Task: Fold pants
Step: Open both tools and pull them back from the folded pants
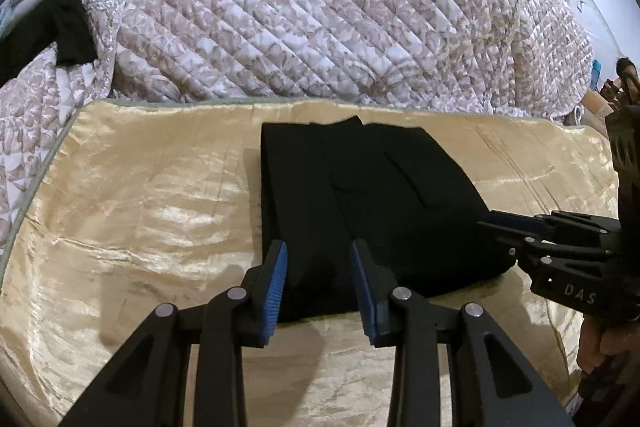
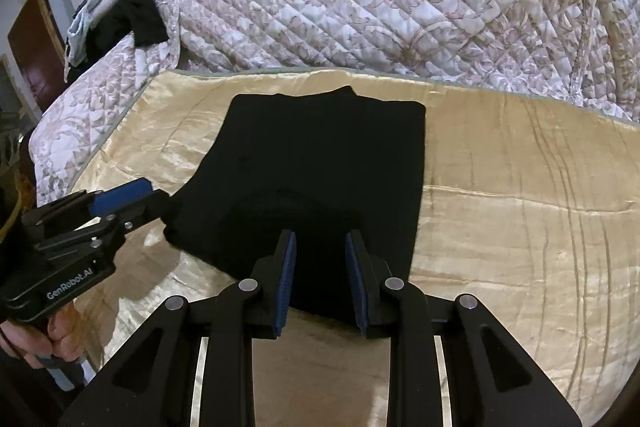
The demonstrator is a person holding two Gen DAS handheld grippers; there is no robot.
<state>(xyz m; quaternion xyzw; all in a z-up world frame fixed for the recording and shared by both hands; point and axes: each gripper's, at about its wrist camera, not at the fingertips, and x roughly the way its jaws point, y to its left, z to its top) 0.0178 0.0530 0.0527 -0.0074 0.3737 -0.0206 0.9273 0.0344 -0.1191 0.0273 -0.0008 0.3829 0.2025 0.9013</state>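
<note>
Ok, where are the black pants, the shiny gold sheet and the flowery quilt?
black pants (image 2: 320, 163), right wrist view, middle of the folded cloth.
shiny gold sheet (image 2: 520, 227), right wrist view, bare part right of the pants.
flowery quilt (image 1: 300, 7), left wrist view, middle of the heaped quilting.

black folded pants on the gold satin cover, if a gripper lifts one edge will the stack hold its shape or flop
The folded black pants would probably droop: soft cloth lying flat in layers, nothing stiff showing. The shiny gold satin cover looks slick, so a push may slide the stack. A one-edge lift would likely peel open the layers.
</note>
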